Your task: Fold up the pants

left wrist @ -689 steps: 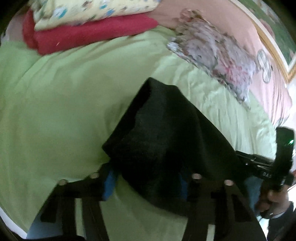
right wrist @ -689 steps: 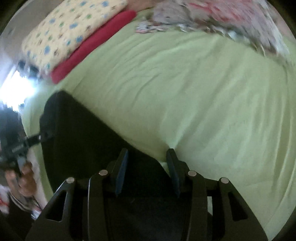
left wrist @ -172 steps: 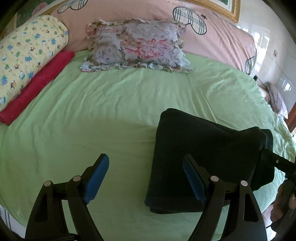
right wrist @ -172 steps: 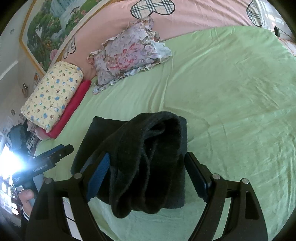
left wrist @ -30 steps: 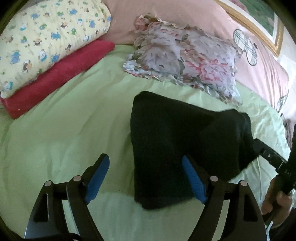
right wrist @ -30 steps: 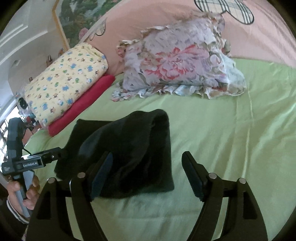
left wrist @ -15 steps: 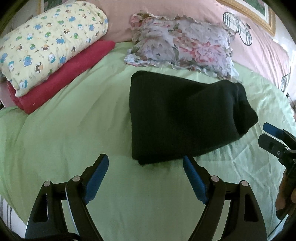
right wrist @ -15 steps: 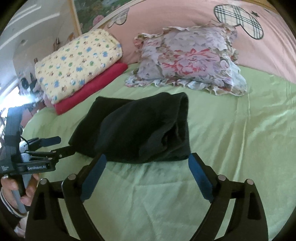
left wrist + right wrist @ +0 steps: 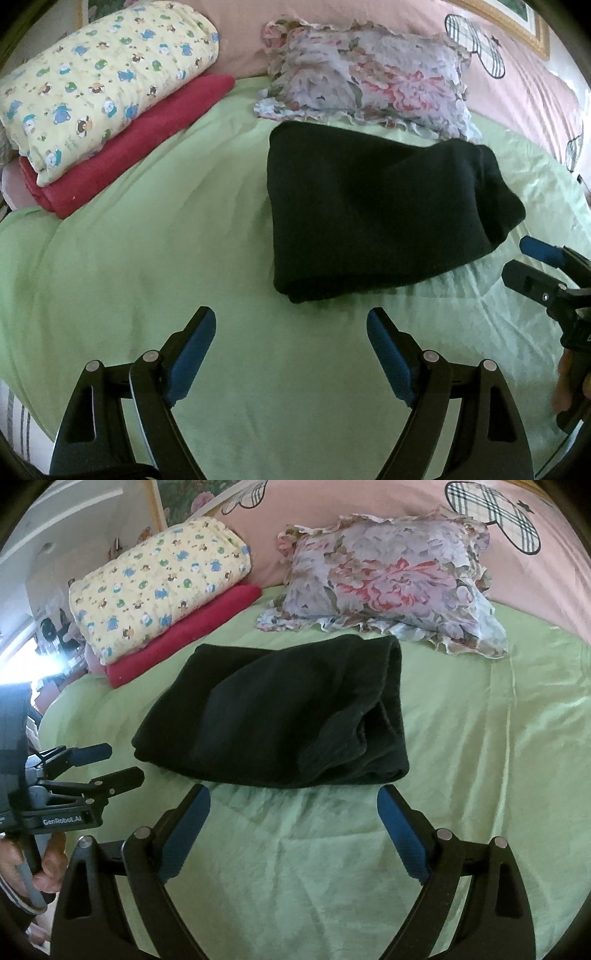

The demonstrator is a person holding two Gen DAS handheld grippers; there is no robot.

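While pants (image 9: pixel 373 210) lie folded, inner layers hidden; left gripper (image 9: pixel 291 328), right gripper (image 9: pixel 293 806) wide.

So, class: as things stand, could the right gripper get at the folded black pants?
Probably yes. The right gripper is open, its fingers apart, and only bare green sheet lies between it and the pants.

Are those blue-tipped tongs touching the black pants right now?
Apart. In the right wrist view, green sheet shows between the right tongs and the black pants; the left tongs are clear in their own view too.
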